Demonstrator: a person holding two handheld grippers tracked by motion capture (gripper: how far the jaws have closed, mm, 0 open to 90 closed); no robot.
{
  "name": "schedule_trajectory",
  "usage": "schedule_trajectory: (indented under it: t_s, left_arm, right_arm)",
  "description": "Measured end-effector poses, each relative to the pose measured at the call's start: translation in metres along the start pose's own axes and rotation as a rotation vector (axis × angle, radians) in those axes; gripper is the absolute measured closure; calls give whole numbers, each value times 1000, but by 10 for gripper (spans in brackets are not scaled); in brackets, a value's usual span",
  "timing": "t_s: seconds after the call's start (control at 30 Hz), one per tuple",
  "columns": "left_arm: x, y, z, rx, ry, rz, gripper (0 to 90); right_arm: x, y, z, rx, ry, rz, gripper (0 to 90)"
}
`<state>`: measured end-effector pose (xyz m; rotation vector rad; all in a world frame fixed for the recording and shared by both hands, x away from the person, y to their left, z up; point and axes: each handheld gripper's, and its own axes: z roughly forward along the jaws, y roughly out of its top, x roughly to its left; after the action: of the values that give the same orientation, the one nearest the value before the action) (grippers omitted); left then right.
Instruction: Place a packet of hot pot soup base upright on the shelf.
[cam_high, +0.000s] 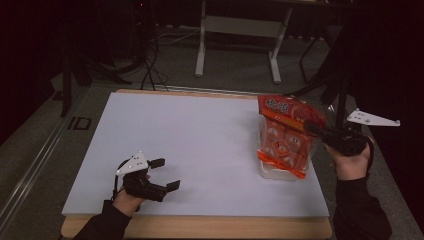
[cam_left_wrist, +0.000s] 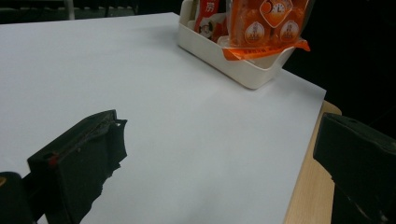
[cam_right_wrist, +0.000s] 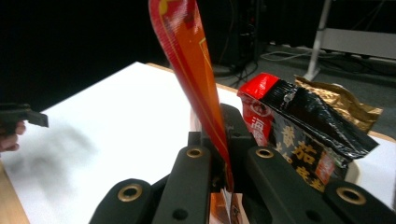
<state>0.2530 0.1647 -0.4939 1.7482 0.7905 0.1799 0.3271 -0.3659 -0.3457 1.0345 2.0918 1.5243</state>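
dim lab or studio: white-topped table (cam_high: 200, 145), stand legs (cam_high: 90, 70), floor cables (cam_high: 150, 70), desk frame (cam_high: 240, 30) behind.

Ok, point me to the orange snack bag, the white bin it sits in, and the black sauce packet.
orange snack bag (cam_high: 286, 135): high view, middle of its front face.
white bin (cam_left_wrist: 243, 70): left gripper view, its near side wall.
black sauce packet (cam_right_wrist: 308, 130): right gripper view, middle of its printed face.

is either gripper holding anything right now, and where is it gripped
The right hand-held gripper is shut on the orange bag, pinching its upper edge as it stands in the white bin. The left hand-held gripper is open and holds nothing.
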Motion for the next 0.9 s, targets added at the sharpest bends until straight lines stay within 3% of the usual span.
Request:
schedule_trajectory:
  t_s: [0.2, 0.37, 0.43, 0.5, 0.57, 0.67, 0.73, 0.9]
  left_arm:
    - [1, -5, 3, 20, 1, 0, 10]
    - [0, -5, 3, 22, 0, 7, 10]
    - [0, -5, 2, 16, -1, 2, 10]
    - [1, -5, 2, 19, 3, 0, 10]
    - [2, -5, 3, 15, 2, -6, 10]
    - [2, -5, 3, 15, 4, -3, 10]
    - [2, -5, 3, 12, 8, -6, 10]
    - [2, -6, 3, 16, 7, -1, 10]
  right_arm:
    - [0, -8, 11, 30, -14, -28, 900]
    - [-5, -14, 10, 32, -31, -11, 900]
    - [-8, -13, 2, 5, -59, -5, 900]
    - [-12, -12, -7, -26, -51, 23, 900]
    - [-13, -10, -13, -20, -68, 18, 900]
    - [-16, -12, -18, -25, -26, 42, 900]
    - [-16, -14, -16, -13, -18, 40, 900]
    - [-13, -19, 0, 58, -48, 12, 900]
